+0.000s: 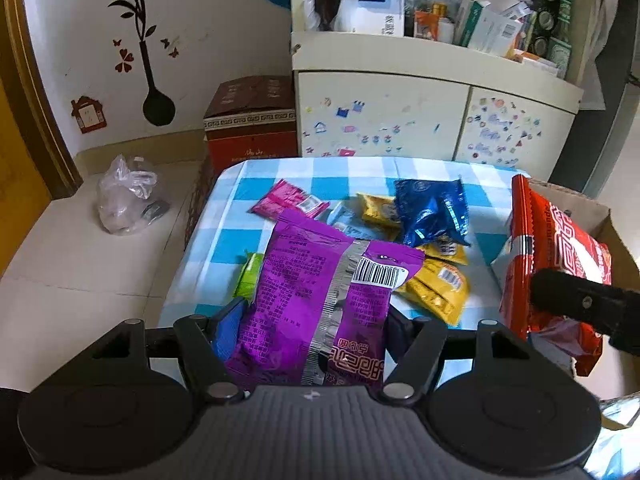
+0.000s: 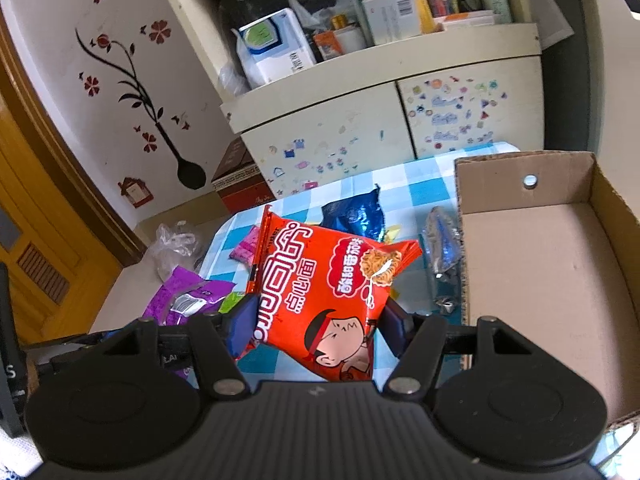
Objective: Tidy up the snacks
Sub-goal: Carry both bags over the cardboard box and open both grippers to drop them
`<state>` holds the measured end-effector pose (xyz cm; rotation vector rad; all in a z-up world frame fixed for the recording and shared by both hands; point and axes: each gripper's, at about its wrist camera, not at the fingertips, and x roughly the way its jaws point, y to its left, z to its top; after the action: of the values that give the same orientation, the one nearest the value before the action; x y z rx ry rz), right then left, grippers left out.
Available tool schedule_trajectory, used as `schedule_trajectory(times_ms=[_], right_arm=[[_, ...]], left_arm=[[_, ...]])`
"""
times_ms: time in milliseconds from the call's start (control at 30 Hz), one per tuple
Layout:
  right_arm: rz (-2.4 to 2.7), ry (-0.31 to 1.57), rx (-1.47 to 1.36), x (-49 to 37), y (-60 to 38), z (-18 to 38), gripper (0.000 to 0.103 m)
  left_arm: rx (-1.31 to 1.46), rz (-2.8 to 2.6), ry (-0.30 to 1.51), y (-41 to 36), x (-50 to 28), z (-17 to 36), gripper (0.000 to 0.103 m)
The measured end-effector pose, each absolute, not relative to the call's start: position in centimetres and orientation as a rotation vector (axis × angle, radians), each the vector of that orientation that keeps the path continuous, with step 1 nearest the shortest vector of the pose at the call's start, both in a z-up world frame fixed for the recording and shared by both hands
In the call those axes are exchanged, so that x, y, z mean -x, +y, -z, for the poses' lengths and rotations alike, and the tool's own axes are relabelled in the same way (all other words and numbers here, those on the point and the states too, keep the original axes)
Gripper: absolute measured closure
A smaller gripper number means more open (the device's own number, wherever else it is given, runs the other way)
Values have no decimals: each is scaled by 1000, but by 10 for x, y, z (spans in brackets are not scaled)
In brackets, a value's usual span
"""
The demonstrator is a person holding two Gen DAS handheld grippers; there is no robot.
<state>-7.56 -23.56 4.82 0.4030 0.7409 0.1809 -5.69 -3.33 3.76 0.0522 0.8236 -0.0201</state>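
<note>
Gripping a purple snack bag point(image 1: 316, 304), the left gripper point(image 1: 316, 328) holds it above the checked table point(image 1: 224, 240), near scattered snacks. In the right view, the right gripper point(image 2: 316, 320) pinches a red noodle packet point(image 2: 320, 292), left of a cardboard box point(image 2: 560, 280).

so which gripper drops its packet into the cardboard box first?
Right, probably. The right gripper holds the red noodle packet right beside the open cardboard box. The left gripper, with the purple packet, is farther away.
</note>
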Motion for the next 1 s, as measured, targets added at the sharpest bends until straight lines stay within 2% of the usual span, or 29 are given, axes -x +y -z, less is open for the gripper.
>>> schedule_trajectory(times_ms=[1000], right_arm=[[144, 621, -642, 108, -358, -69, 39]], left_arm=[[-58, 276, 801, -159, 60, -59, 30]])
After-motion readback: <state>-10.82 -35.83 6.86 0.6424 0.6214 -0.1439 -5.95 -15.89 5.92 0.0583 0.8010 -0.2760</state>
